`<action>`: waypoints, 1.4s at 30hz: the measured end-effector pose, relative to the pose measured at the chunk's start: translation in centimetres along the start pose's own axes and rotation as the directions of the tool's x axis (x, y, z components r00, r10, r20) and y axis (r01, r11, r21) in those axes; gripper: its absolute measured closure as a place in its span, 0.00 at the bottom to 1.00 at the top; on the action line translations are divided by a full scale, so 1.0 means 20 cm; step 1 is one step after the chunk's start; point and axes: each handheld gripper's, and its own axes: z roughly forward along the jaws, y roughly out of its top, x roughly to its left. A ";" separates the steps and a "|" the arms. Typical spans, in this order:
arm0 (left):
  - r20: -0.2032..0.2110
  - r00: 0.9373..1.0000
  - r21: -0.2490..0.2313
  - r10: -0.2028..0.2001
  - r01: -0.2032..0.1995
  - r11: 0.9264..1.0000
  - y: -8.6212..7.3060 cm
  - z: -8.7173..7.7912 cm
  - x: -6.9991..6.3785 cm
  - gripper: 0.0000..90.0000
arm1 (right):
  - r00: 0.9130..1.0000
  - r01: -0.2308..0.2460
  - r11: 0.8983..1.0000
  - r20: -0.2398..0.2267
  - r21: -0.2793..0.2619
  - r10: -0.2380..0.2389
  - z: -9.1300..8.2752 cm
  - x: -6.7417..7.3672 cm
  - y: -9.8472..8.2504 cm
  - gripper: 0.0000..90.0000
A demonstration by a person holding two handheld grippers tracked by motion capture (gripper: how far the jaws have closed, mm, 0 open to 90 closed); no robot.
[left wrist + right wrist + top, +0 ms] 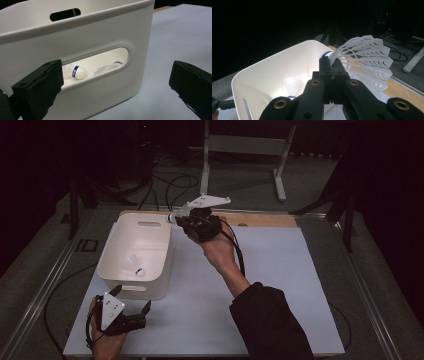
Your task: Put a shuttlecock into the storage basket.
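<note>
The shuttlecock (364, 62) was pinched at its skirt near the cork by the right gripper (186, 221), raised over the far right corner of the white bin (162, 265). Its cork was mostly hidden behind the jaws in the right gripper view; its long axis lay roughly level, cork toward the bin, skirt fanning away. The right forearm reached up and forward. Another shuttlecock (75, 72) lay inside the bin, partly cut off by the handle slot. The left gripper (131, 302) rested on the desk (280, 270), jaws spread wide apart, grasping nothing.

Black jaws, brass screws, dark sleeve (270, 320)
</note>
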 end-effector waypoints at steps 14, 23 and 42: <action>0.000 1.000 0.001 0.002 -0.002 1.000 0.00 0.00 0.00 0.00 | 1.000 0.009 1.000 -0.022 -0.011 -0.010 0.03 0.04 0.01 1.00; 0.000 1.000 -0.001 0.000 0.000 1.000 0.00 0.00 0.00 0.00 | 0.999 0.010 1.000 -0.034 -0.013 -0.011 0.04 0.06 0.01 1.00; -0.001 1.000 -0.003 -0.001 0.001 1.000 0.00 0.00 0.00 0.00 | 0.998 0.021 1.000 -0.057 -0.012 -0.021 0.08 0.11 0.01 1.00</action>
